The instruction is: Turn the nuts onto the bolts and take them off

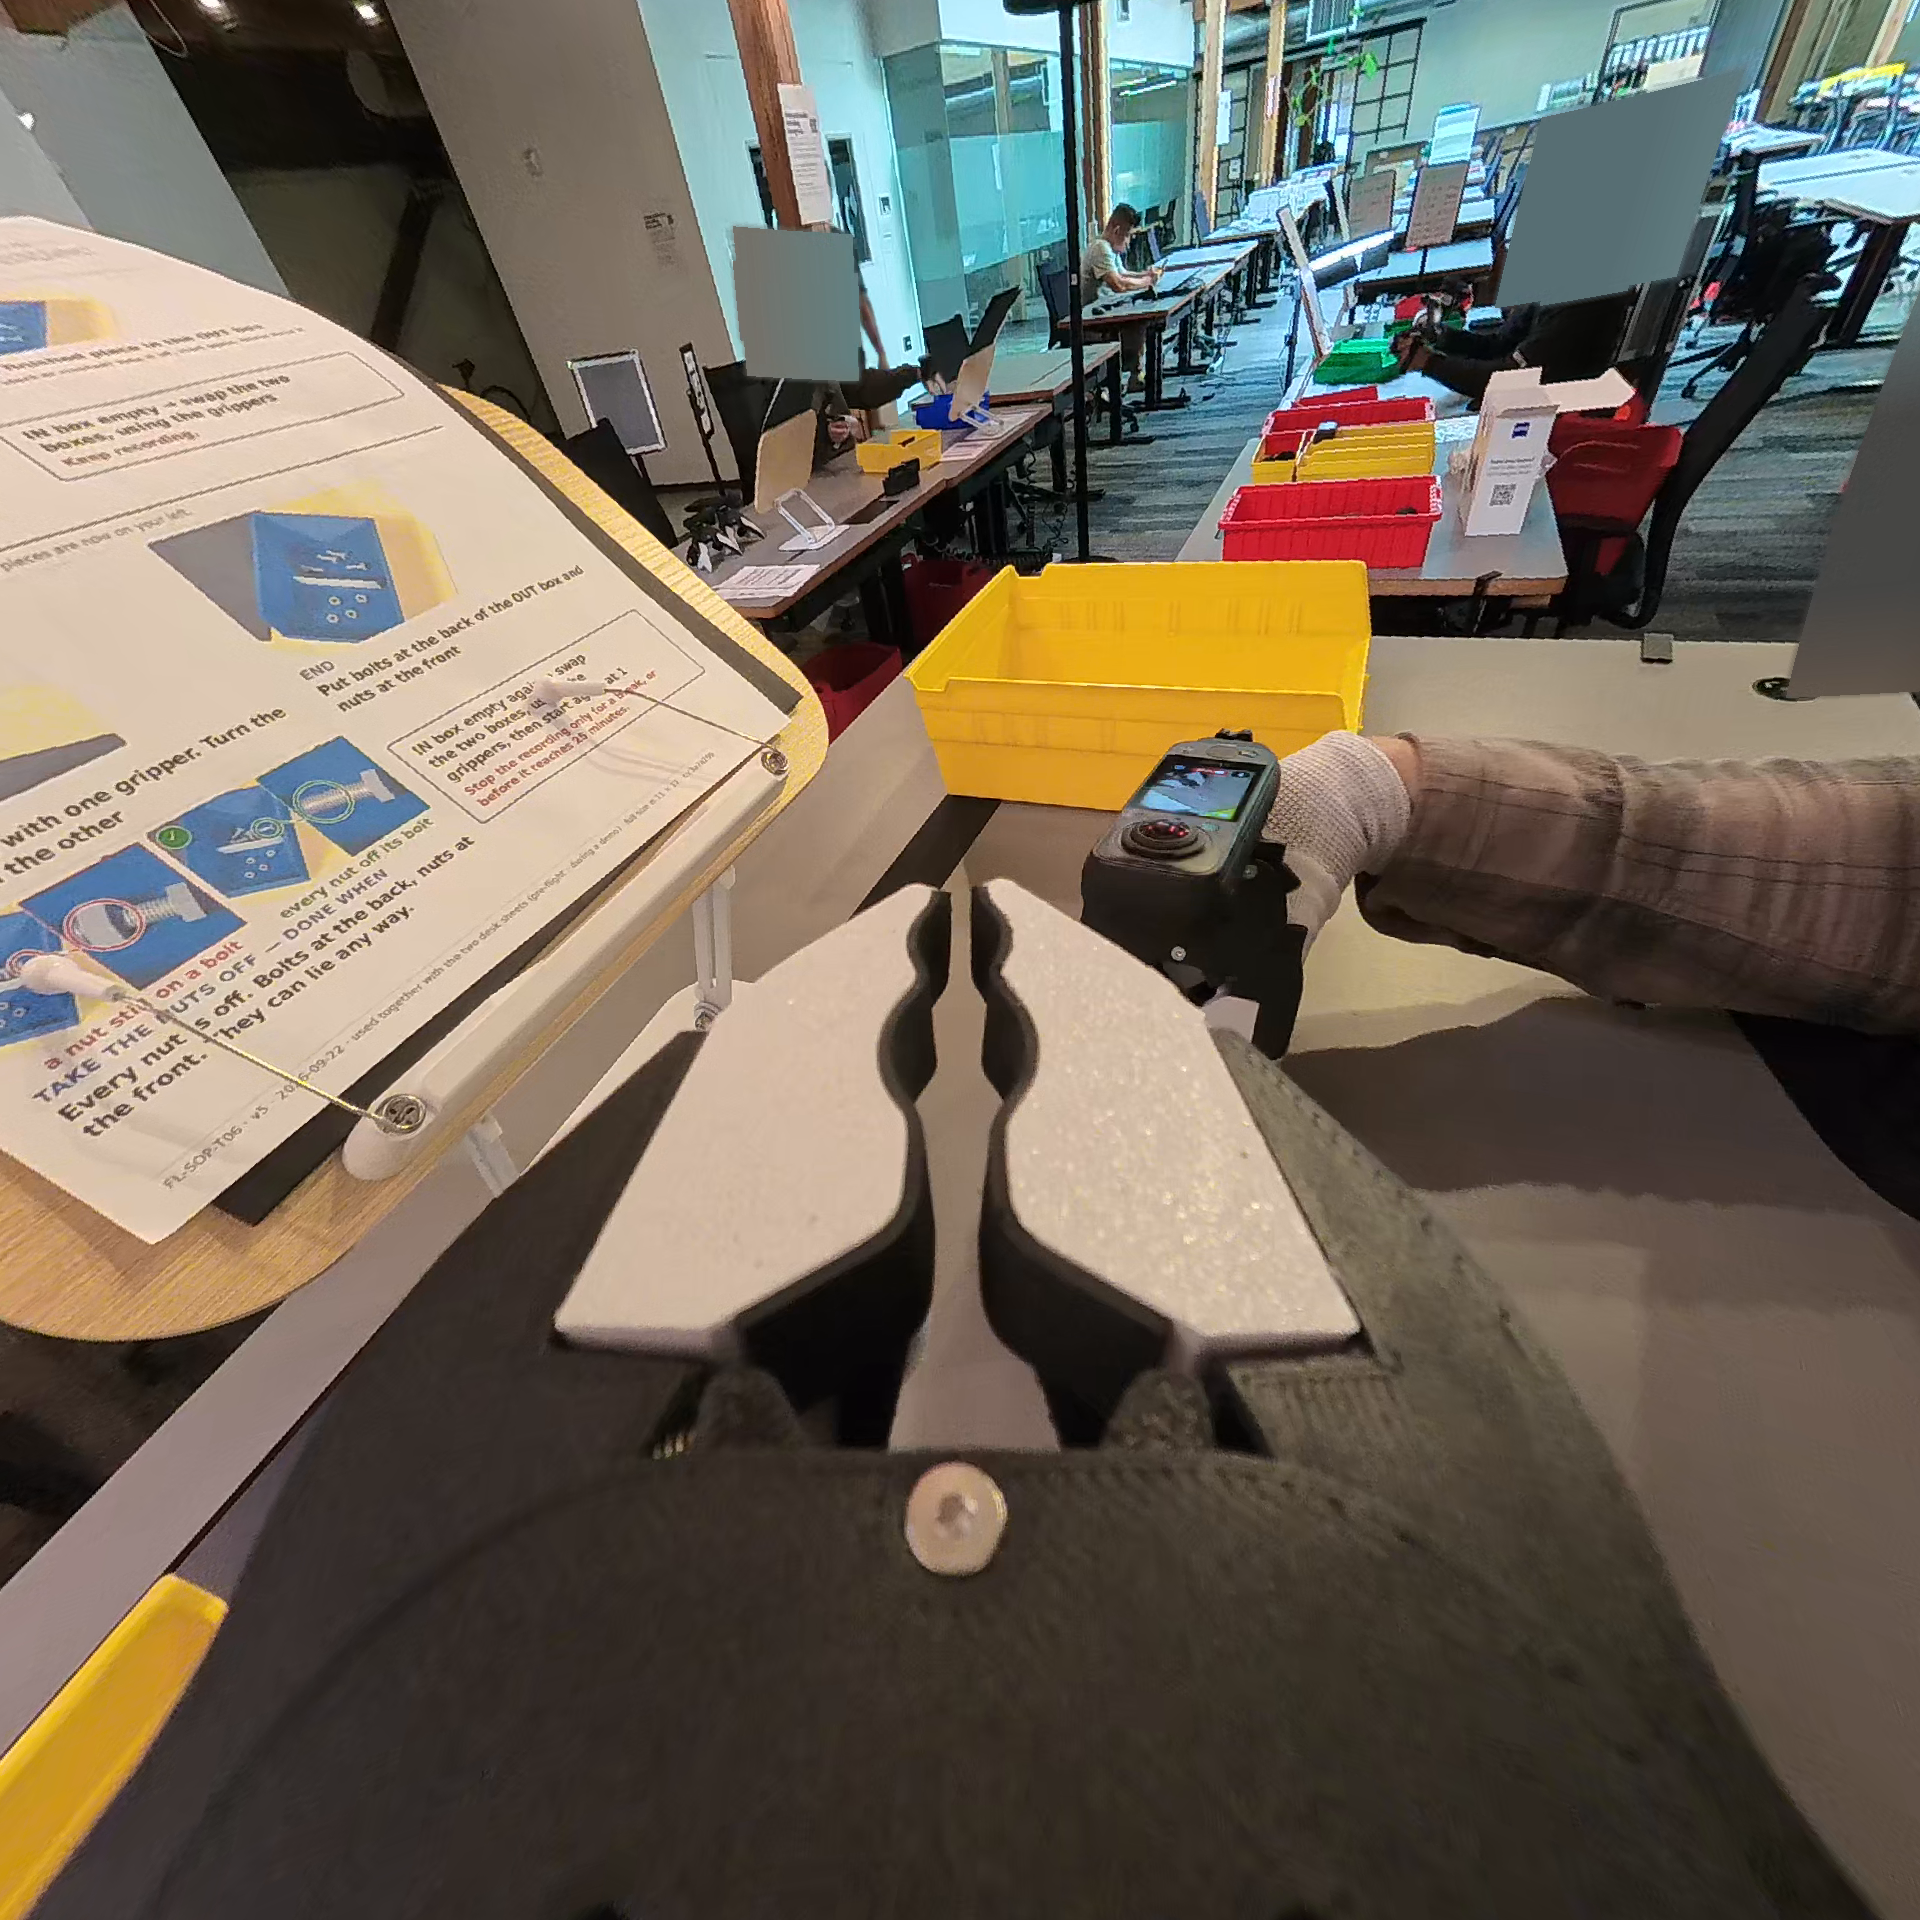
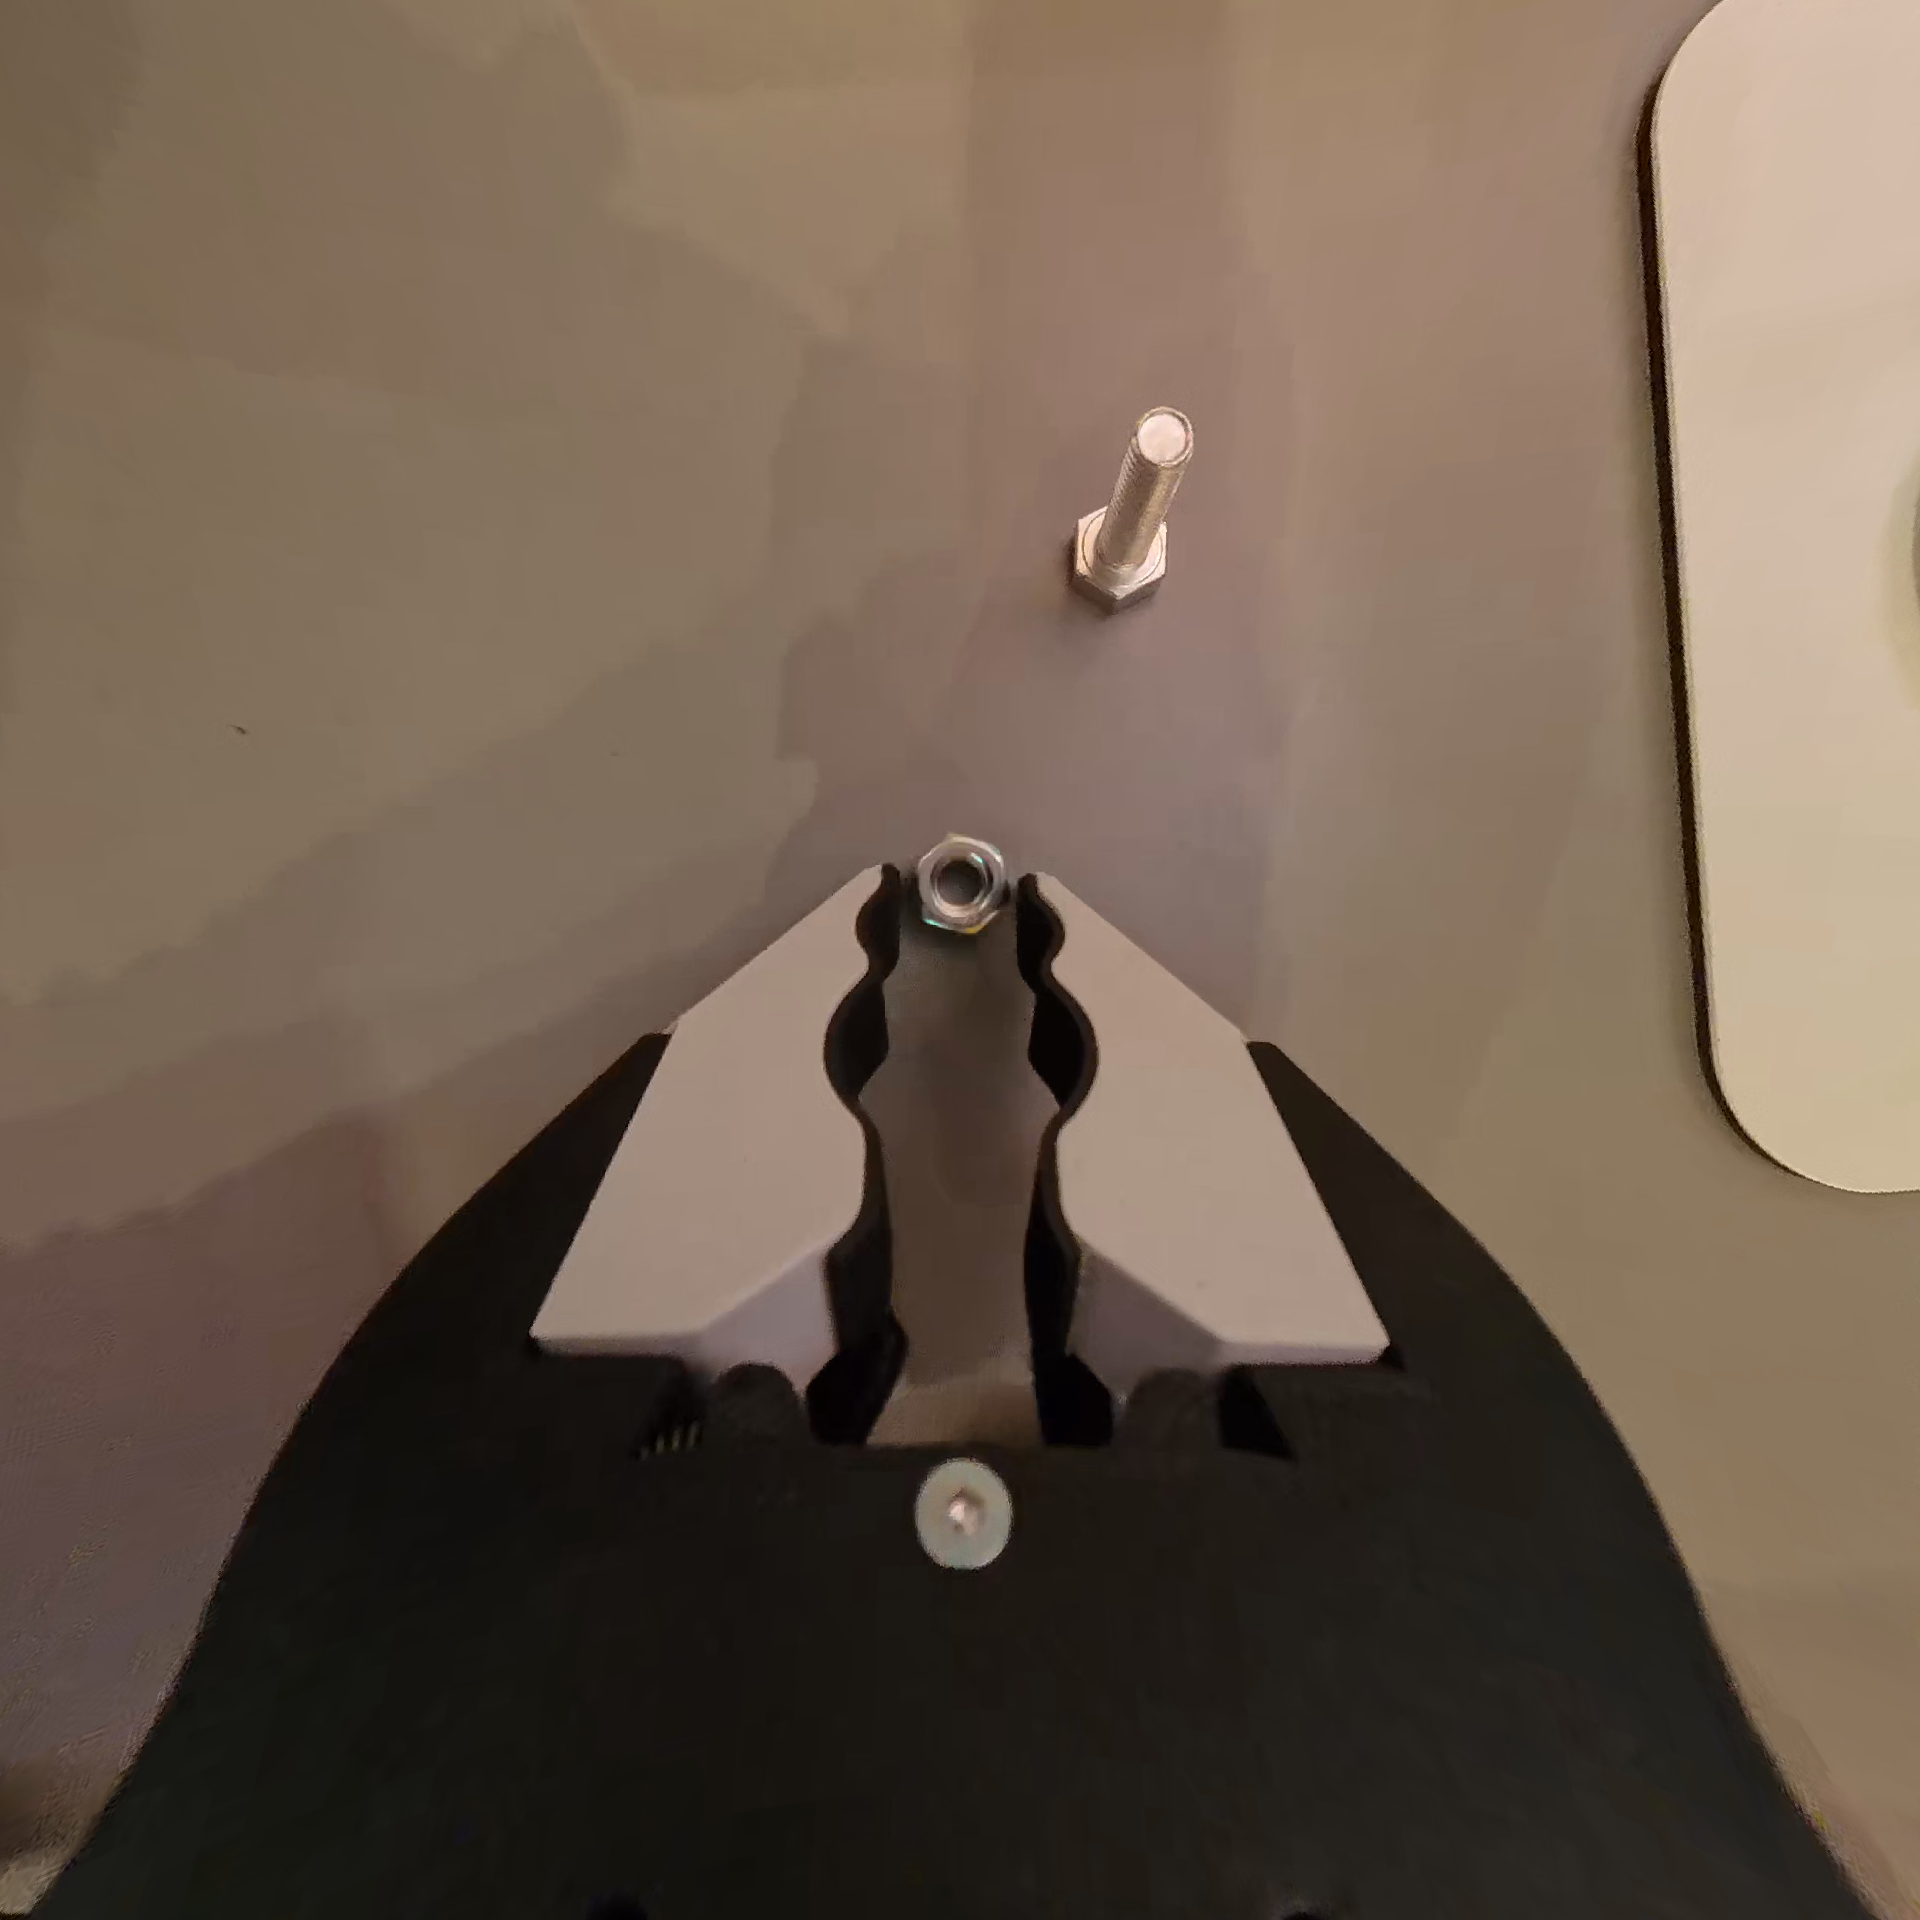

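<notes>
In the right wrist view my right gripper [image 2: 958,883] points down at the grey table and is shut on a small silver hex nut [image 2: 958,883], held at the very fingertips with its hole facing the camera. A silver bolt [image 2: 1138,509] stands on its head a little beyond, to the right, apart from the nut. In the left wrist view my left gripper [image 1: 961,896] is shut and empty, raised above the table. Ahead of it a gloved hand [image 1: 1340,821] holds the right gripper's camera body [image 1: 1195,831]; its fingers are hidden there.
A yellow bin [image 1: 1143,665] stands at the table's far edge. An instruction sheet on a tilted wooden stand [image 1: 312,727] fills the left. Another yellow bin's corner [image 1: 83,1714] shows at bottom left. A cream rounded plate [image 2: 1818,623] lies right of the bolt. The gap from one gripper's tips to the other's is roughly 25 cm.
</notes>
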Tool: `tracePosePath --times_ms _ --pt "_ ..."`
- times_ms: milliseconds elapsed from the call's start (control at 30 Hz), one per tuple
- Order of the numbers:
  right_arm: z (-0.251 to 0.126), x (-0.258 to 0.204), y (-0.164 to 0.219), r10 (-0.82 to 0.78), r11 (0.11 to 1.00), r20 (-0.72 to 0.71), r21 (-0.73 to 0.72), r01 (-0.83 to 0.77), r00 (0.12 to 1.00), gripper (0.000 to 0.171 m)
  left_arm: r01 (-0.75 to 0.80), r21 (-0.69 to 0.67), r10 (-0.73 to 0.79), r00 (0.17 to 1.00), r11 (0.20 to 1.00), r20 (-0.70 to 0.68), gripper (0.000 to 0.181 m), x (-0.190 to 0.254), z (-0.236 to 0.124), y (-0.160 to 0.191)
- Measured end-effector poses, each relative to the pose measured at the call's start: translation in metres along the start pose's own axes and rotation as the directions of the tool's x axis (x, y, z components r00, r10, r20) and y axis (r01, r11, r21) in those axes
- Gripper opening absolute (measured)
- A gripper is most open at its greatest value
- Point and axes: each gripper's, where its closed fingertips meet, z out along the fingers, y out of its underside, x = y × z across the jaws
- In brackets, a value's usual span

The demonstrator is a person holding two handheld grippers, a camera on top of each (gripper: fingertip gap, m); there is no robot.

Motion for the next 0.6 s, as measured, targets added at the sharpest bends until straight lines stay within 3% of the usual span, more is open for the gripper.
tracePosePath --times_ms 100,267,467,600 --pt "0.000 0.001 0.000 0.003 1.000 -0.002 0.010 -0.003 1.000 0.015 0.000 -0.002 0.000 1.000 1.000 0.001 0.004 0.000 0.000 0.000" --pt "-0.004 0.005 -0.003 -0.011 1.000 -0.027 0.022 0.012 1.000 0.021 -0.004 0.002 0.004 1.000 1.000 0.009 0.004 -0.001 -0.003 -0.001" --pt "-0.024 0.024 -0.063 0.024 0.960 -0.153 0.278 0.019 0.988 0.026 -0.007 0.011 0.007 1.000 1.000 0.025 0.004 -0.005 -0.007 -0.004" --pt "-0.005 0.027 -0.070 0.039 0.962 -0.173 0.274 0.010 0.984 0.027 -0.012 0.003 0.012 0.999 1.000 0.034 0.004 -0.006 -0.008 -0.003"
